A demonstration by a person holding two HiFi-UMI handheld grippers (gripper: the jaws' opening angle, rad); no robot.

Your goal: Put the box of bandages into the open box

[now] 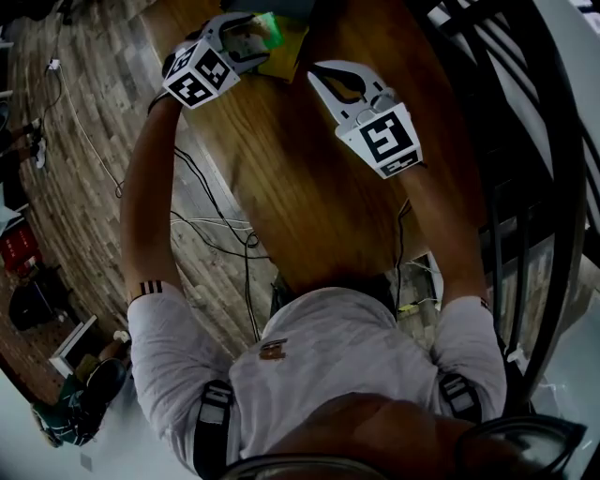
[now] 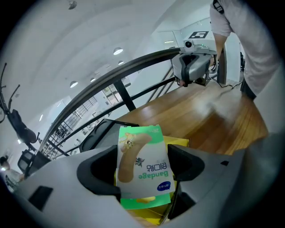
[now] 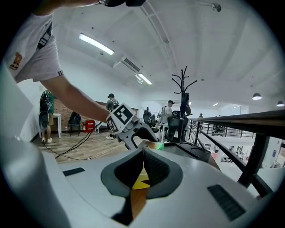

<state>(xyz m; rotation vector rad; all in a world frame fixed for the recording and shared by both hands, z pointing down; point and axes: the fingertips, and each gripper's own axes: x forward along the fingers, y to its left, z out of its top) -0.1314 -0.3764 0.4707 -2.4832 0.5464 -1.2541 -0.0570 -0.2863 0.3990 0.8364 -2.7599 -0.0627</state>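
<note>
The head view was dark. It cut the open yellow box (image 1: 284,54) off at the top edge, so only a corner of it showed at the far end of the wooden table (image 1: 309,187). The bandage box (image 1: 268,29) appeared there as no more than a small green patch. No view showed the inside of the yellow box. None made clear whether the bandage box's lower end touched it or hung just above it.

The left gripper (image 1: 247,39) was clenched on the bandage box. In its own view the left gripper (image 2: 143,167) had one jaw pressed against each long side of the bandage box (image 2: 140,151), which stood upright between them. Its green-and-white face was turned to the camera with the word "Bandage" upside down. The yellow box (image 2: 179,143) lay directly behind and beneath it, with yellow showing past the right edge and again under the bottom edge.

The right gripper (image 1: 321,73) hovered over the table to the right of the left one and well apart from it. In its own view the right gripper (image 3: 143,153) had its jaws closed together with nothing between them. Only a sliver of the yellow box (image 3: 141,181) and of the table (image 3: 138,202) showed through the slit.

That view alone caught the left gripper (image 3: 150,138) from the side, with a green corner of the bandage box (image 3: 159,145) at its tips. The left gripper view alone showed the right gripper (image 2: 190,71) head-on at the far end of the table, before a dark curved railing (image 2: 120,73).
</note>
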